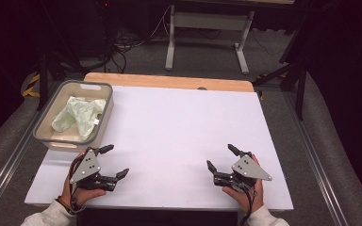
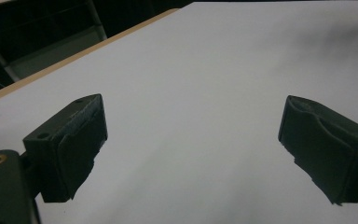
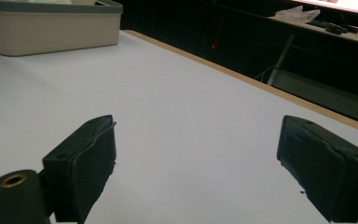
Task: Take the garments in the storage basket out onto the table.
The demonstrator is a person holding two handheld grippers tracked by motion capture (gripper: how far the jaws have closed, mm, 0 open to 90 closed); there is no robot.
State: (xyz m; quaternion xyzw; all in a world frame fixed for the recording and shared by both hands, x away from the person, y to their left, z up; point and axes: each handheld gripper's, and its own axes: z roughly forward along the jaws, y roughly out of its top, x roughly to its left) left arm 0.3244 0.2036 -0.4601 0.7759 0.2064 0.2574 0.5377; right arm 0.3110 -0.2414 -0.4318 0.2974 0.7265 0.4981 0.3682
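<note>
**Both grippers wait, jaws wide, on a bare white table**

We see a white table (image 1: 179, 132) in a dark room. Our left gripper (image 1: 117, 162) and right gripper (image 1: 220, 157) rest near its front edge, well apart, jaws wide and holding nothing. A pale green cloth (image 1: 78, 115) lies inside the beige bin (image 1: 45, 123) just beyond the left gripper.

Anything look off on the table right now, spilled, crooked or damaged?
Nothing stands out. The pale green crumpled cloth lies inside the grey-rimmed beige plastic bin at the table's far left; the left gripper and right gripper rest open on the white table top.
</note>
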